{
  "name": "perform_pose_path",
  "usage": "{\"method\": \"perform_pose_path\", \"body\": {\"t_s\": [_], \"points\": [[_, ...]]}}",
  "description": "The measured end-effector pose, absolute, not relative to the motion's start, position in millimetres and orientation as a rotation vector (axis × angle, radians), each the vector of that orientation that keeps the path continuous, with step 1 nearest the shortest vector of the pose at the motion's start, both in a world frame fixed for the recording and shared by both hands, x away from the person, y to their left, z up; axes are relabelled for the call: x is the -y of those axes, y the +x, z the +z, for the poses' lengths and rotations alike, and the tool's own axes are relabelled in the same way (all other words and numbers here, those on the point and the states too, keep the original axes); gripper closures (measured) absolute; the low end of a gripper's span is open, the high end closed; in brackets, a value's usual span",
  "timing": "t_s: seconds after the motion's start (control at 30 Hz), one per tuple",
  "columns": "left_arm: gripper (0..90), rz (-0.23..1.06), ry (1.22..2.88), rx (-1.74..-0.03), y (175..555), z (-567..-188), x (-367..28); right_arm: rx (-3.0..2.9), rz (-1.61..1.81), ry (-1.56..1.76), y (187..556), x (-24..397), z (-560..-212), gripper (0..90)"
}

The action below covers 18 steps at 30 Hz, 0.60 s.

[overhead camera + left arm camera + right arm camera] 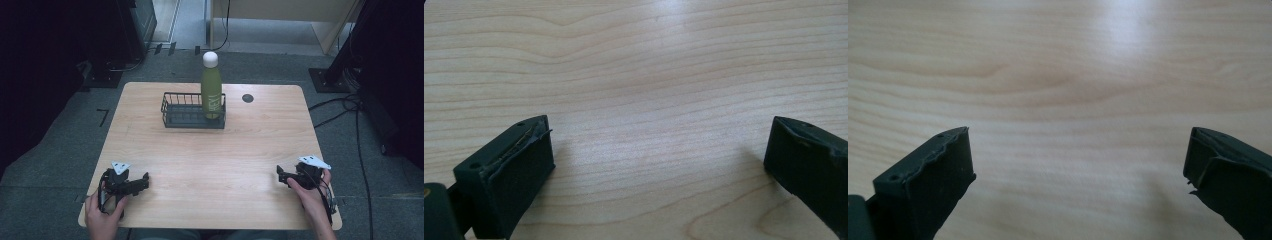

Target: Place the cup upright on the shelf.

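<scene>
A green bottle (211, 90) with a white cap stands upright in the right end of a black wire basket (186, 114) at the back middle of the wooden table (210, 160). My left gripper (141, 182) rests near the table's front left, held in a hand, far from the basket. My right gripper (281, 175) sits near the front right, also hand-held. In the left gripper view the left gripper (659, 145) is open, its jaws wide apart over bare wood. The right gripper (1078, 155) is likewise open over bare wood in the right gripper view.
A small dark round spot (247, 98) lies on the table right of the basket. Cables (345, 107) run over the grey floor at the right, and dark equipment stands at both sides beyond the table.
</scene>
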<state>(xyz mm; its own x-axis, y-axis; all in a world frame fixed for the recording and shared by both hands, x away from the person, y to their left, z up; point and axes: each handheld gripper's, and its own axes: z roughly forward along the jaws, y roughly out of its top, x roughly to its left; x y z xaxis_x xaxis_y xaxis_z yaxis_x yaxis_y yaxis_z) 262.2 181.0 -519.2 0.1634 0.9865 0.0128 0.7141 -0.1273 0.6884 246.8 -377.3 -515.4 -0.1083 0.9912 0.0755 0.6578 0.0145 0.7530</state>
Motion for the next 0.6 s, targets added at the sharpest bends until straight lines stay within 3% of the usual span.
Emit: {"method": "perform_pose_path", "body": {"t_s": [0.6], "points": [[0.0, 0.654, 1.908, -1.608, 262, -519, -181, -1.847, 0.798, 1.697, 234, 382, -527, 0.0]]}}
